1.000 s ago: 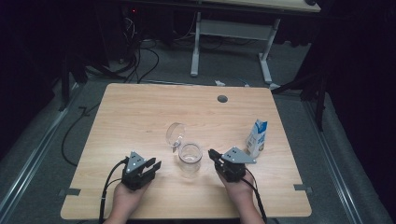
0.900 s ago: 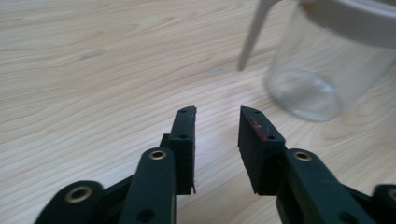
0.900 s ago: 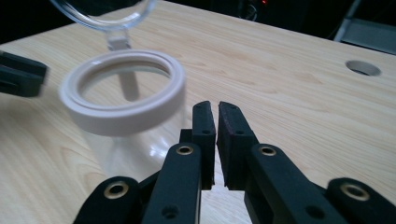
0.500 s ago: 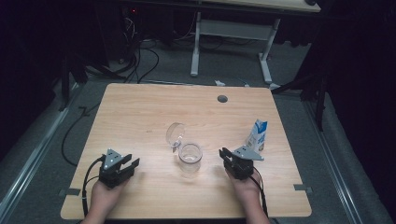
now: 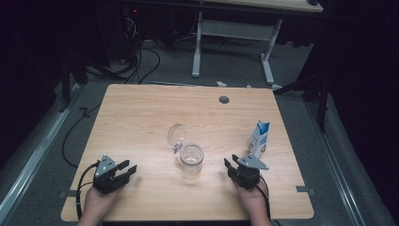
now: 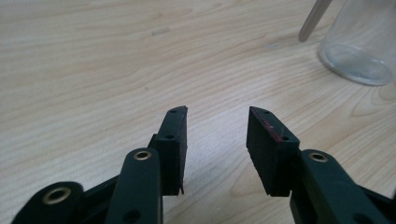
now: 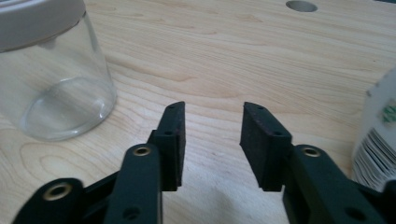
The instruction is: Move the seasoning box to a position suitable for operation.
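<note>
One pale wooden counter [image 5: 141,117] stands in a dark room, cables on the floor at upper left. Bare wood spreads left of centre. Just below centre, a glass jar [image 5: 192,158] stands upright, its hinged lid [image 5: 177,135] tipped open toward the upper left. A milk carton [image 5: 259,139] stands near the right edge. Left tool [image 5: 126,170] and right tool [image 5: 230,165] flank the jar, apart from it, jaws just opened about halfway, gripping nothing.

Each hand carries a black gripper, the left gripper [image 5: 126,170] and the right gripper [image 5: 232,165], topped by a grey three-cornered plate. A black cable loops away from each. Close up, the jaws are flat black blocks on jointed black links with brass-ringed pivot holes and small screws; one left pad bears a reddish smear
</note>
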Demonstrator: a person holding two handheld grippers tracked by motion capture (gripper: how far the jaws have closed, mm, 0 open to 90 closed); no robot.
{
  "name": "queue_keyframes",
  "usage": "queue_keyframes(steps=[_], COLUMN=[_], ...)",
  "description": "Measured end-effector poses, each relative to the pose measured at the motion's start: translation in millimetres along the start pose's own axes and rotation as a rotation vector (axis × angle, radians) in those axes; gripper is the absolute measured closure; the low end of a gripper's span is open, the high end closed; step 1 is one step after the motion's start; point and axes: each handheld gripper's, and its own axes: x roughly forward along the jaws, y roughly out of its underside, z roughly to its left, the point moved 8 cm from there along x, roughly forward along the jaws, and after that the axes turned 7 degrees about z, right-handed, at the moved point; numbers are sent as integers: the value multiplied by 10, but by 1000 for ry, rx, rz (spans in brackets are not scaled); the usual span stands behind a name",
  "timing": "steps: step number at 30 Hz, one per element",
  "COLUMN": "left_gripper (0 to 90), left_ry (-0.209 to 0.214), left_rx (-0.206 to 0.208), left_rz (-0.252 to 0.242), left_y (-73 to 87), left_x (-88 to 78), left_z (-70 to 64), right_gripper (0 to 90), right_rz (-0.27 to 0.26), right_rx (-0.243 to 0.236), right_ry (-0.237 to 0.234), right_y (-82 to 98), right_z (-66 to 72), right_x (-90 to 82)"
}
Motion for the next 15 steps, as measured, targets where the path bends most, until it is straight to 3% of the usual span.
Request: queue_keyframes(steps=[1, 2, 4, 12, 15], left_gripper=[580, 576, 566, 498, 495], left_ry=[0, 18, 33, -8, -12], left_rx=[0, -56, -73, 21, 23], left_rz=[0, -1, -11, -50, -44], left_y=[0, -20, -54, -58, -36], left_x=[0, -27, -71, -95, -71], left_z=[0, 2, -32, -131, -140], right_gripper=[576, 552, 533, 526, 511], right_rz=[-5, -14, -24, -50, -65], right_rx=[2, 8, 5, -3, 20], right_ry=[1, 6, 18, 47, 45], right_y=[9, 16, 35, 125, 111], right_z=[-8, -15, -20, -77, -152], right_x=[-23, -60, -121, -311, -377])
